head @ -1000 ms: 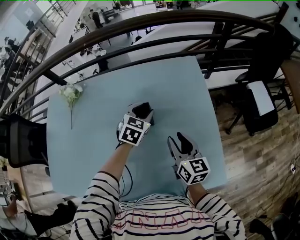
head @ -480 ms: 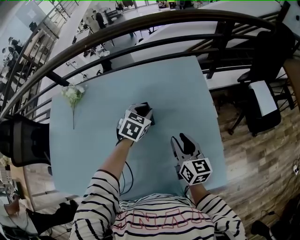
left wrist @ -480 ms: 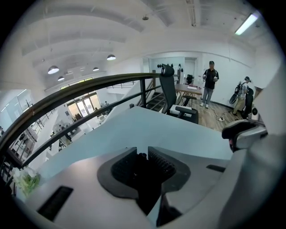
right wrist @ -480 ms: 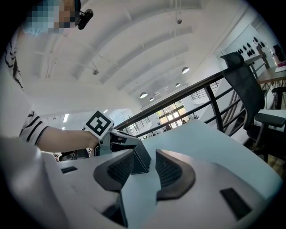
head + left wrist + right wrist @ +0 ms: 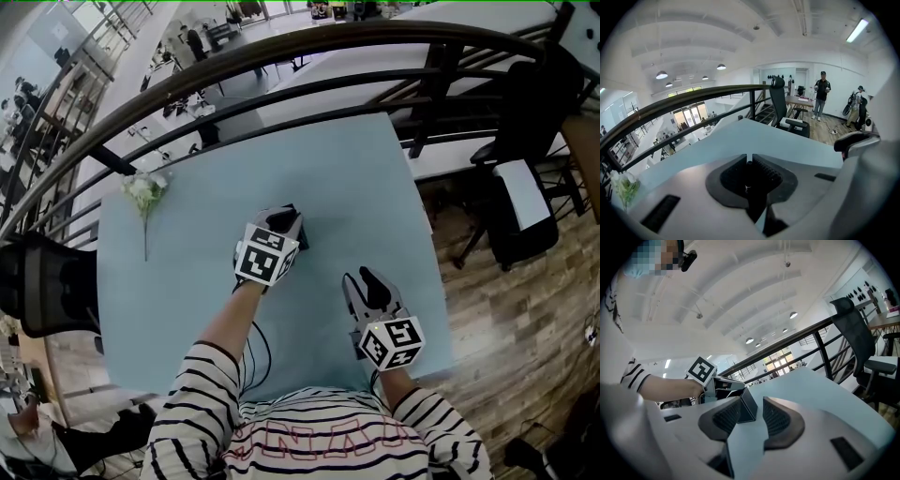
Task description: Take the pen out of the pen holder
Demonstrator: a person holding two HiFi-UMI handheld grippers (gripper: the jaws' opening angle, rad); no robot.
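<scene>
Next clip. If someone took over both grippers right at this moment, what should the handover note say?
Left gripper: jaws closing on the pen, pads at its sides, just above the pen holder.
Right gripper: jaws wide apart, closing slightly, nothing between them; it is short of the holder and not touching it.
The holder stands on the blue table.
Done: pen gripped. Left: lift it clear of the holder.

Pen holder [image 5: 747, 407] mostly hidden under left gripper [image 5: 281, 218], w/ closing jaws covering most of pen [image 5: 749, 175].
</scene>
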